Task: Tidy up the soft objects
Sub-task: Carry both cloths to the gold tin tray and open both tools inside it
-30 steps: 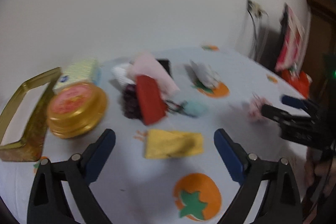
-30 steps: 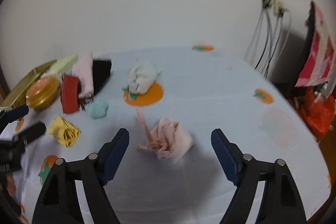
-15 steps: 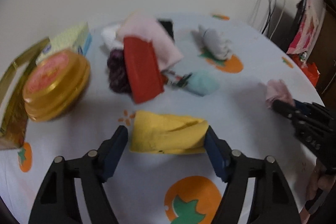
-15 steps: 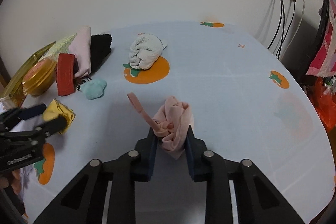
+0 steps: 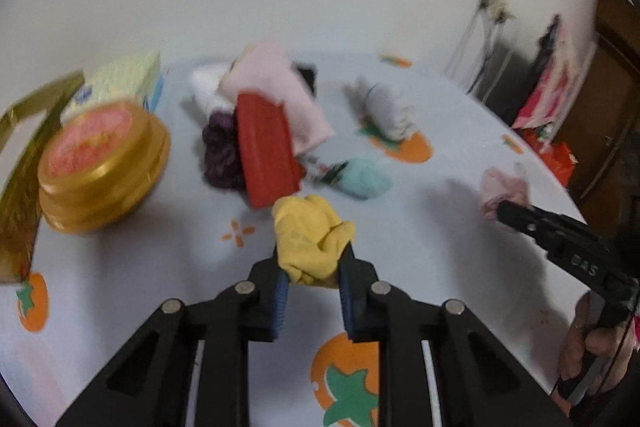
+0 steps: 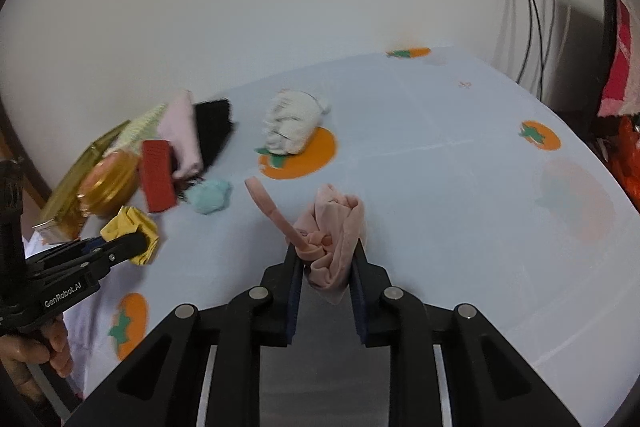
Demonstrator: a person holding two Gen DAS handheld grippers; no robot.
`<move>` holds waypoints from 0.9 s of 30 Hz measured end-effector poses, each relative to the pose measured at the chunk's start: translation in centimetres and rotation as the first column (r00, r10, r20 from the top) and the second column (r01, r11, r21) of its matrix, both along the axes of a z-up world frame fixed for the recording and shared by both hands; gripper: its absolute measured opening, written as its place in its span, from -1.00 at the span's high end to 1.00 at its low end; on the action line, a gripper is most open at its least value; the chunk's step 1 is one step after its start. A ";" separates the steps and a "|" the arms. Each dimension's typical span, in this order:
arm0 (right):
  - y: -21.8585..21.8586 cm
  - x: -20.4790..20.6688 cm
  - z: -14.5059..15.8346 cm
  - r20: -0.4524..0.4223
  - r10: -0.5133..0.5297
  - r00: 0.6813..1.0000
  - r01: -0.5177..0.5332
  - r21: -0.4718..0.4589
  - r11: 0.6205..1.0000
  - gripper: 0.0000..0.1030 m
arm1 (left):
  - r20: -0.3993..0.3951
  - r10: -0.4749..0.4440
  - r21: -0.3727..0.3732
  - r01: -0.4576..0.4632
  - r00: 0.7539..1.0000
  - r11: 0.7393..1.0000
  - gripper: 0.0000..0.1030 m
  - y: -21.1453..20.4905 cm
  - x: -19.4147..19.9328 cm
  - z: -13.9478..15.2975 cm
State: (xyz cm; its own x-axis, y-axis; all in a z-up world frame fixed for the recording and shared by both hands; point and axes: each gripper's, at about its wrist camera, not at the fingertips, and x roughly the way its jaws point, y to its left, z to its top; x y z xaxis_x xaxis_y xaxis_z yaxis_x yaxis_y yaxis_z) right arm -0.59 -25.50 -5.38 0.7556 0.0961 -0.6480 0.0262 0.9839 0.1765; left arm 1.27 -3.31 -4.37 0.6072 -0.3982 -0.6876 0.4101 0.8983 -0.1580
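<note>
While both tools close: crumpled yellow cloth [image 5: 312, 239] in left tool [image 5: 313, 281], bunched pink fabric [image 6: 336, 239] in right tool [image 6: 326, 277].

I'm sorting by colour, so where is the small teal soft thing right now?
The teal soft thing lies on the tablecloth mid-table in the left wrist view, just right of the red folded piece, beyond the yellow cloth, with no hand-held gripper on it.

Tin [image 5: 100, 167]: sitting at frame left, beside the folded stack [image 5: 276, 131].
Rolled towel [image 5: 386, 111]: lying right of that stack.
</note>
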 end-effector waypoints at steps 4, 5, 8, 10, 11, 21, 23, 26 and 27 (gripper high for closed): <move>1.7 -0.4 1.6 0.063 0.031 0.998 -0.032 0.018 0.999 0.54 | 0.155 -0.036 0.009 0.035 0.987 0.999 0.61 1.5 -2.0 2.0; 2.2 -0.4 2.1 0.077 0.041 0.996 -0.043 0.023 0.999 0.54 | 0.181 -0.029 0.010 0.028 0.983 1.000 0.61 2.1 -2.4 2.5; 4.5 -0.5 3.4 0.130 0.086 0.988 -0.092 0.042 0.995 0.54 | 0.212 -0.005 -0.009 0.008 0.977 1.000 0.61 3.5 -2.5 3.8; 6.0 -0.3 4.2 0.158 0.114 0.981 -0.125 0.059 0.990 0.54 | 0.236 0.022 -0.021 -0.017 0.971 1.000 0.61 5.1 -2.3 5.0; 6.7 -0.1 4.6 0.171 0.127 0.977 -0.140 0.067 0.988 0.54 | 0.245 0.030 -0.024 -0.025 0.969 0.999 0.61 5.5 -2.4 5.1; 16.0 3.3 7.0 0.263 0.238 0.935 -0.262 0.063 0.963 0.53 | 0.317 0.139 -0.029 -0.137 0.938 0.990 0.61 13.9 -0.2 6.9; 18.3 4.1 7.1 0.276 0.267 0.923 -0.295 0.062 0.954 0.53 | 0.336 0.171 -0.011 -0.178 0.926 0.984 0.61 15.6 0.5 7.1; 21.5 5.2 7.2 0.304 0.306 0.902 -0.337 0.054 0.940 0.53 | 0.354 0.218 0.011 -0.237 0.909 0.972 0.61 18.6 1.9 7.2; 22.8 5.7 7.2 0.313 0.321 0.894 -0.353 0.051 0.934 0.53 | 0.354 0.234 0.011 -0.255 0.905 0.967 0.61 19.6 2.3 7.2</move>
State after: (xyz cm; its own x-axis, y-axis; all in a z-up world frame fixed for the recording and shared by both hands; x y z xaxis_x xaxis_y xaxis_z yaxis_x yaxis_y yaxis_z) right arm 5.06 -2.73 1.80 0.8203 0.4333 -0.3733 -0.3726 0.9001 0.2258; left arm 3.57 16.27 2.79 0.8849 -0.1739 -0.4321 0.1963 0.9805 0.0075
